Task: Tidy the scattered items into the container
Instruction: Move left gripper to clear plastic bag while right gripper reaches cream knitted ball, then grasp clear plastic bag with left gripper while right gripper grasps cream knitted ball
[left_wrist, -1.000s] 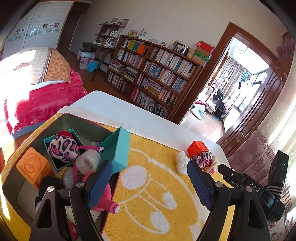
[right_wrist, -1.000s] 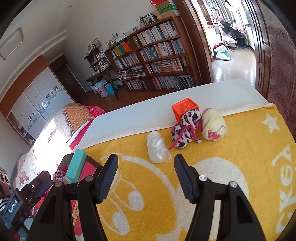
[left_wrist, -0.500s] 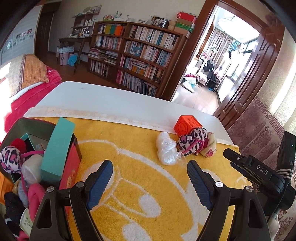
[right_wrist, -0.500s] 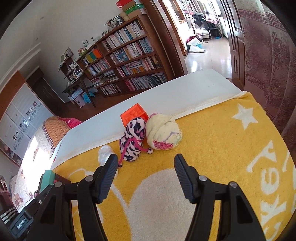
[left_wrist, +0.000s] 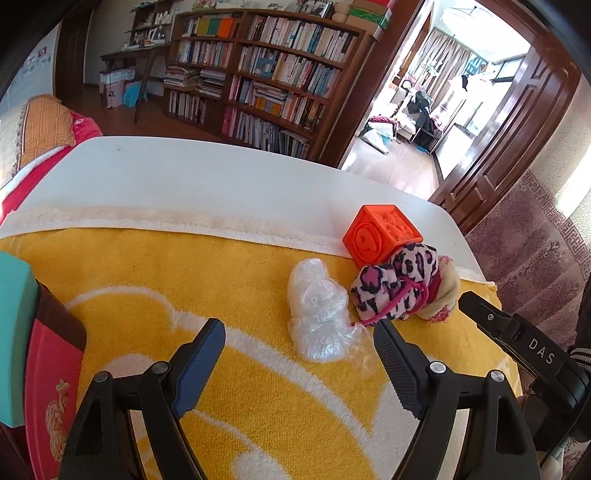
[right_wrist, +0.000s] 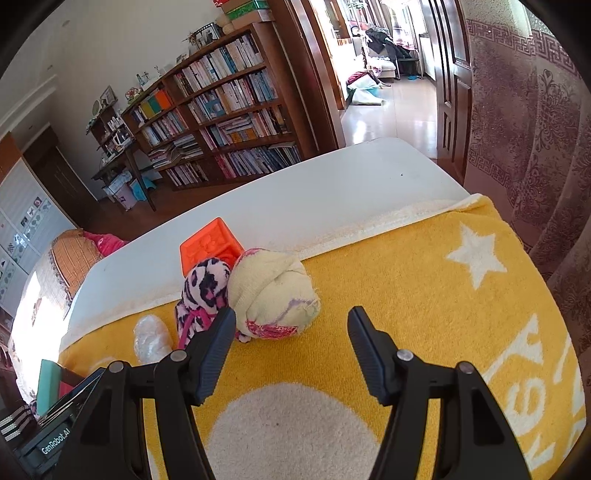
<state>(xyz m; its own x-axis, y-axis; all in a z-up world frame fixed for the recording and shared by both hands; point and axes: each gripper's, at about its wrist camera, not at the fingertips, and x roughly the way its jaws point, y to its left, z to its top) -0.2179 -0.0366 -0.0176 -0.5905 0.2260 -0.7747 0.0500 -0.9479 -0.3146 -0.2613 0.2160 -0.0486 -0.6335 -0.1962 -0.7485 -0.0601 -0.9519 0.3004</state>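
We hold both grippers empty: left gripper (left_wrist: 299, 341) wide, plastic bag (left_wrist: 317, 310) at its 12 o'clock; right gripper (right_wrist: 291, 326) half-spread, cream sock ball (right_wrist: 275, 295) at its 11 o'clock, on the yellow towel (right_wrist: 406, 295).

"DAS" marks the right claw's body (left_wrist: 535, 354); the left claw's body (right_wrist: 55, 445) reads, seemingly, "GenRobot.AI".

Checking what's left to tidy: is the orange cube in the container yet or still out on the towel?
Out. The orange cube sits at the yellow towel's far edge, against the leopard-print pouch, far from the container.
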